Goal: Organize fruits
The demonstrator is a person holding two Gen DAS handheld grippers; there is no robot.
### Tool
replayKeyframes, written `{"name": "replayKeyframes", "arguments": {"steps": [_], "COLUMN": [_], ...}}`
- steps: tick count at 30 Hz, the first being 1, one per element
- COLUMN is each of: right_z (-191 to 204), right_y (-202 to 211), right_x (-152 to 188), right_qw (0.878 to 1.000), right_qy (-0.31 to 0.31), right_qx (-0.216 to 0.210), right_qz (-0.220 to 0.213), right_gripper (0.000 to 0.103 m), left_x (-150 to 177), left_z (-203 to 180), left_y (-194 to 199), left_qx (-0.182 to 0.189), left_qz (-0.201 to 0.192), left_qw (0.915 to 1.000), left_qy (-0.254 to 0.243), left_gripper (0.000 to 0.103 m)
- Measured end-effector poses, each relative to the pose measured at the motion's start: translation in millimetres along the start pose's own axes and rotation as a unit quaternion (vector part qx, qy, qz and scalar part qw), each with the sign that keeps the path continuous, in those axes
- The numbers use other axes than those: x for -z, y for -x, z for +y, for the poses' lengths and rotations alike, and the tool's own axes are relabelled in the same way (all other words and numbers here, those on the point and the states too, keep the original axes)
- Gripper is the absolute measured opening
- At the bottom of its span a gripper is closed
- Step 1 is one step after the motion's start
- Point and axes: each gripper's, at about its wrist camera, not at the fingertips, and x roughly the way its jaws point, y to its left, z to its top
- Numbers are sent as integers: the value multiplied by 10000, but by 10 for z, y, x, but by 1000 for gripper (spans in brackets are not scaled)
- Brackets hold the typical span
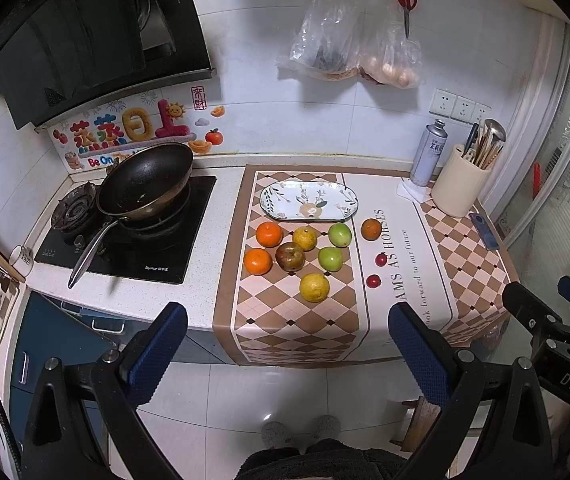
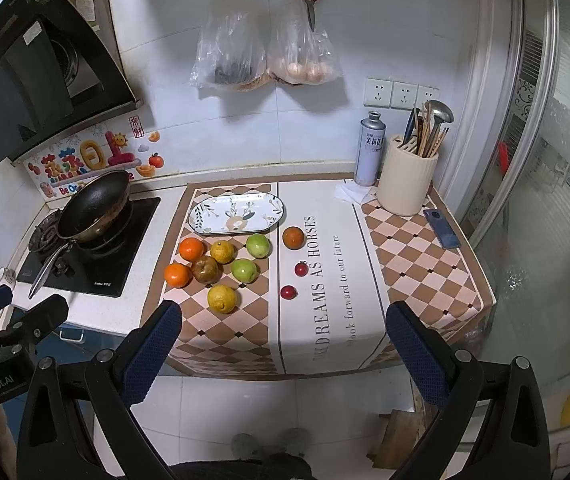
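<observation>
Hovering wide open and holding nothing, the left gripper (image 1: 287,344) and right gripper (image 2: 283,340) hang off the counter's front edge, well short of the plate (image 1: 309,201). Oranges (image 1: 269,234), yellow citrus (image 1: 314,287), green apples (image 1: 339,234) and a brownish apple (image 1: 290,256) lie just in front of that plate; two small red fruits (image 1: 373,281) sit to its right.

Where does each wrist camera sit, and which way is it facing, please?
Left wrist: behind the open left gripper, back from the counter, looking down at the plate; right gripper and slippers show.
Right wrist: behind the open right gripper, same aim, shifted right; left gripper shows.
Shared: plate, fruits, wok.
</observation>
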Motion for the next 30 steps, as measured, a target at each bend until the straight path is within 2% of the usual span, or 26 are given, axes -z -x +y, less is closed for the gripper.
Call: {"name": "replayKeyframes", "arguments": {"steps": [11,20,26,30], "right_z": [-14,100,150,171], "right_y": [-44,-436,-1020,-1700], "right_x": [-2,-14,-140,-311], "right_qw": [9996,9984,9982,9973], "right_qy": [-265,-518,-581,-577], "right_qx": [41,172,94,-32], "right_qz": [-109,-148,81,443], "right_gripper": [103,103,103,103], "left_x": [-47,-262,-426,-512], "left_z": [-6,219,350,445], "left_y": [9,-309,-799,-1302], "left_qx": [-38,-190,-469,-790], "left_qz": [-119,-402,-262,-50], "left_qw": [9999,9990,9985,9969], "left_qy": [0,-69,-45,-30], "left_gripper": [103,103,103,103]}}
